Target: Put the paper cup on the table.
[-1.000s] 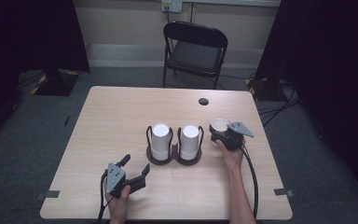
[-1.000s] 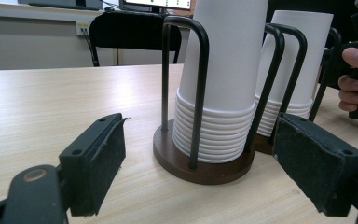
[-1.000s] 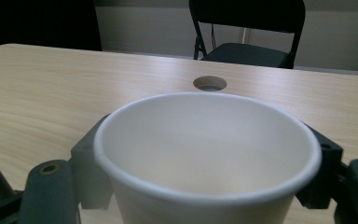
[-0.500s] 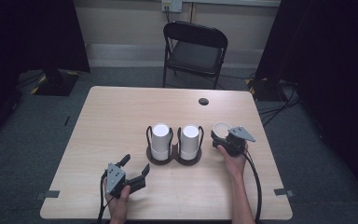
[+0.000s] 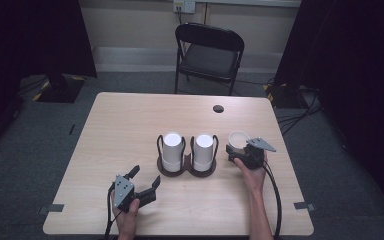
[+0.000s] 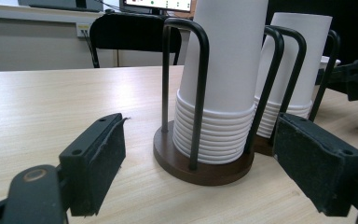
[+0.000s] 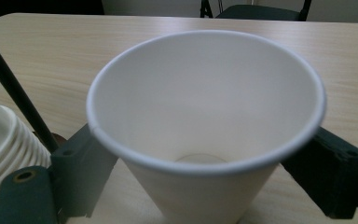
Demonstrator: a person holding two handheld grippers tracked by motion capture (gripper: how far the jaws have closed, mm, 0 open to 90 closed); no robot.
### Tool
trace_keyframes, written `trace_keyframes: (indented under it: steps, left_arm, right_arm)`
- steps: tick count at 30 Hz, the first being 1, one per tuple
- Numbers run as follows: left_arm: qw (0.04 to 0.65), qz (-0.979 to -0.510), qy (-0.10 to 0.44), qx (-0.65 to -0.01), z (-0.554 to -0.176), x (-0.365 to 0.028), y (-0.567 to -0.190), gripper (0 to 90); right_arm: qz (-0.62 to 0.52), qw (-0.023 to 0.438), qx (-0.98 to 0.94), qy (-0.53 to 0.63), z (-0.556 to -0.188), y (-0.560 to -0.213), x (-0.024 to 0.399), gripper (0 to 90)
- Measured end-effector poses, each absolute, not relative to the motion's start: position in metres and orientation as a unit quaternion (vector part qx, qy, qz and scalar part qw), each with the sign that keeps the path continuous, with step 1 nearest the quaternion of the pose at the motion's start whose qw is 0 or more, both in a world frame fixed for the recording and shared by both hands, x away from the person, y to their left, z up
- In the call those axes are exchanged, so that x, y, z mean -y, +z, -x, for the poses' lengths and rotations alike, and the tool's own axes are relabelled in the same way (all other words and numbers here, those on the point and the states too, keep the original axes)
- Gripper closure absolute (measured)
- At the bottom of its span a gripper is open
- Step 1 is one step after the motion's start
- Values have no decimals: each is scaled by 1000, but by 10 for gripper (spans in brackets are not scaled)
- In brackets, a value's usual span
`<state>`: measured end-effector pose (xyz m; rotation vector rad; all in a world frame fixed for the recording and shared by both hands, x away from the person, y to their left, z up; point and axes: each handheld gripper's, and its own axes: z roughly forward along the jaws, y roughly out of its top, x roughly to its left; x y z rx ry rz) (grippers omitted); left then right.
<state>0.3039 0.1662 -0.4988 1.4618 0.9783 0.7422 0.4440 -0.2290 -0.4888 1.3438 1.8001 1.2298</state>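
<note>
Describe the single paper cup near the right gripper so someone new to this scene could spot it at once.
On the wooden table, find the dark twin-ring cup holder with two stacks of upside-down white cups. Just to its right, between the right gripper jaws, stands the loose paper cup. It alone sits mouth up, empty, outside the holder.

The paper cup (image 7: 205, 121) hides its own base behind its rim; whether the right gripper's (image 7: 205, 186) pads touch it is unclear.
</note>
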Motion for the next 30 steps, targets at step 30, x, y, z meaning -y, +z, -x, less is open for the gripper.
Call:
trace_keyframes:
  steps: [30]
  left_arm:
    - [562, -609, 342, -443, -303, -164, -499, 156]
  right_arm:
    - [-499, 282, -629, 525, -369, -478, 219, 151]
